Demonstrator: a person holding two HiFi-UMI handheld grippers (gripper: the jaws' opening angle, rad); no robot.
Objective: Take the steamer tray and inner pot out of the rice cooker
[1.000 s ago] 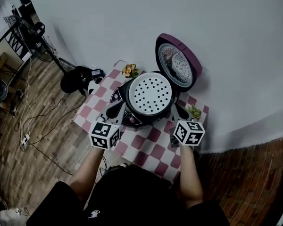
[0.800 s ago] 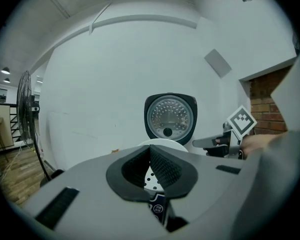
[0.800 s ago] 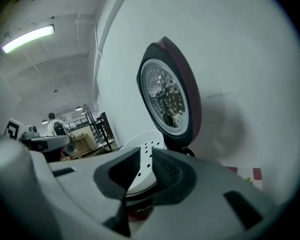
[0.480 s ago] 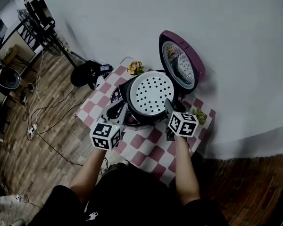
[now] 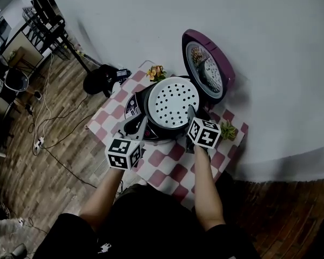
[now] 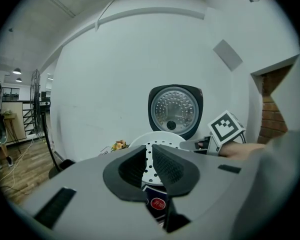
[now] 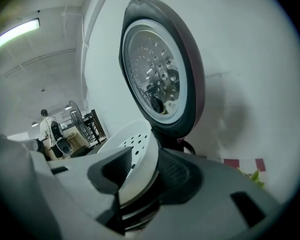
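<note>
Left claw [image 6: 149,158]: jaws just opened a crack, nothing between. Right claw [image 7: 142,171]: jaws just opened wide, straddling steamer tray [image 7: 132,144] rim. Both forearms extended.

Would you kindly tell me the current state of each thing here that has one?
rice cooker lid: open, standing upright.
steamer tray: seated in place, not yet lifted.
right claw: jaws have just been opening, astride the tray's rim, not clamped.
left claw: jaws have just been opening, slightly apart, nothing between them.
</note>
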